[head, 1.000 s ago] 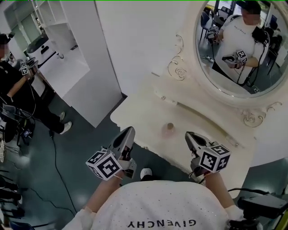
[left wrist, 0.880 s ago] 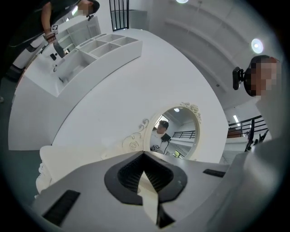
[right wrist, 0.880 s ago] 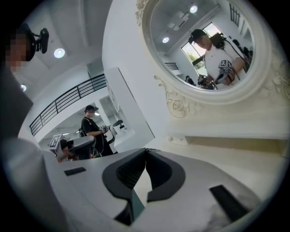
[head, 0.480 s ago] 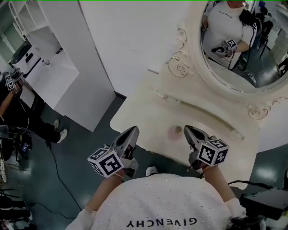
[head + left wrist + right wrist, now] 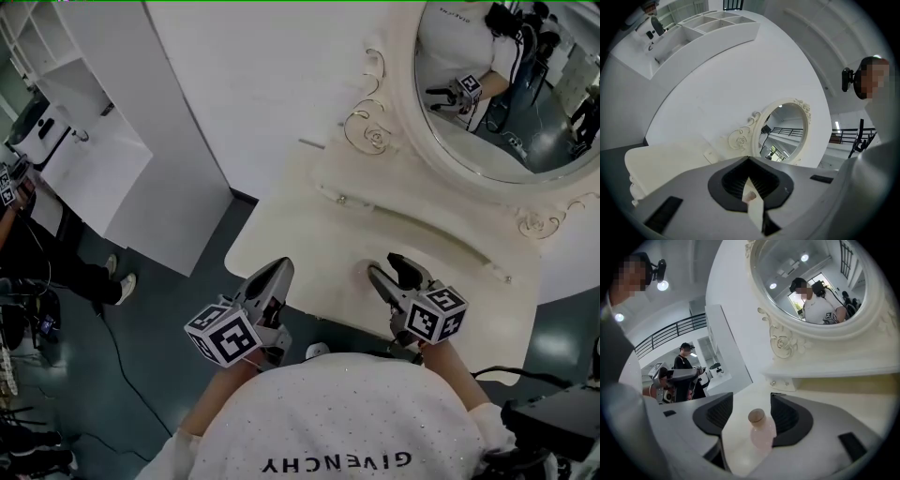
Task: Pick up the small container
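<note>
**Small container (image 5: 761,430) upright between the spread jaws of the right gripper (image 5: 383,265) on the dressing table (image 5: 300,239)**

The small container is a pale pink bottle with a round cap. It stands near the front edge of the cream dressing table, below the oval mirror (image 5: 511,103). The right gripper's jaws have just been opening and now stand wide on either side of the bottle without clamping it; the bottle sits closer to the right-hand jaw. The left gripper (image 5: 278,270) hangs at the table's front edge, apart from the bottle, its jaws closed together.

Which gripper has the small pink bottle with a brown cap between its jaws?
The right gripper: its jaws have just been opening and flank the pink bottle; the left gripper is shut.
</note>
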Available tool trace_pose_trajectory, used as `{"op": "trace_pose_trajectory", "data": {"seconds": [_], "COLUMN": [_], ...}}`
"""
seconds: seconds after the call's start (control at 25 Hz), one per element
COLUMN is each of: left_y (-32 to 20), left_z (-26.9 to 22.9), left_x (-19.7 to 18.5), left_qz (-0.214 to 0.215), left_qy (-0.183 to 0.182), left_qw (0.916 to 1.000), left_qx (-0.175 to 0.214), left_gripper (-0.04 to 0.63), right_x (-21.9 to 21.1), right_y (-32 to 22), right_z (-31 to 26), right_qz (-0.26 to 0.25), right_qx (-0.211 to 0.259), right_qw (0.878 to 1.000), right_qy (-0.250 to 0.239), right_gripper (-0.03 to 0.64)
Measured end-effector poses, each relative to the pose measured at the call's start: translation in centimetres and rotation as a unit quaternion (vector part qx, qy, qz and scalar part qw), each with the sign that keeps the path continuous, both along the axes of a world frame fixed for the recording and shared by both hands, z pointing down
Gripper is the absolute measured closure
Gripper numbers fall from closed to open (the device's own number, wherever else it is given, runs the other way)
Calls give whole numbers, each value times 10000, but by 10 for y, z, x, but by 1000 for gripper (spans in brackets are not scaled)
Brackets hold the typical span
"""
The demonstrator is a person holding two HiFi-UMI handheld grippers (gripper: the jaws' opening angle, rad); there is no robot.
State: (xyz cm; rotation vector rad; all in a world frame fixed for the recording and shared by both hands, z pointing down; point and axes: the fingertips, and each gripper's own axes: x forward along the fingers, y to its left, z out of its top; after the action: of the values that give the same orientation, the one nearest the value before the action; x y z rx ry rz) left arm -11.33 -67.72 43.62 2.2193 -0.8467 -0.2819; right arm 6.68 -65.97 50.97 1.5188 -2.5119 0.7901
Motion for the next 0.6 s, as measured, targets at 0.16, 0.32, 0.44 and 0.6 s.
{"op": "trace_pose_trajectory", "data": {"seconds": [0.16,0.32,0.44,0.6], "left_y": [-4,-5,-4,-3], "left_z": [-1,3,10,15], "left_x": [-6,-11,-16,-21], "left_qz": [-101,-193,-239,-287], "left_qy": [12,0,2,-35], "left_qw": [9999,9998,9997,9995], "left_qx": [2,-13,-90,-158], "left_gripper": [595,594,595,594], "right_x": [-7,-9,-7,-11], "right_y": [-1,-1,-9,-11], "right_z": [9,27,34,46], "right_qz": [-99,-246,-124,-147], "right_qx": [6,-110,-26,-14], "right_qw": [9999,9978,9954,9908], "right_qy": [83,600,950,1343], "right_gripper": [331,331,331,331]}}
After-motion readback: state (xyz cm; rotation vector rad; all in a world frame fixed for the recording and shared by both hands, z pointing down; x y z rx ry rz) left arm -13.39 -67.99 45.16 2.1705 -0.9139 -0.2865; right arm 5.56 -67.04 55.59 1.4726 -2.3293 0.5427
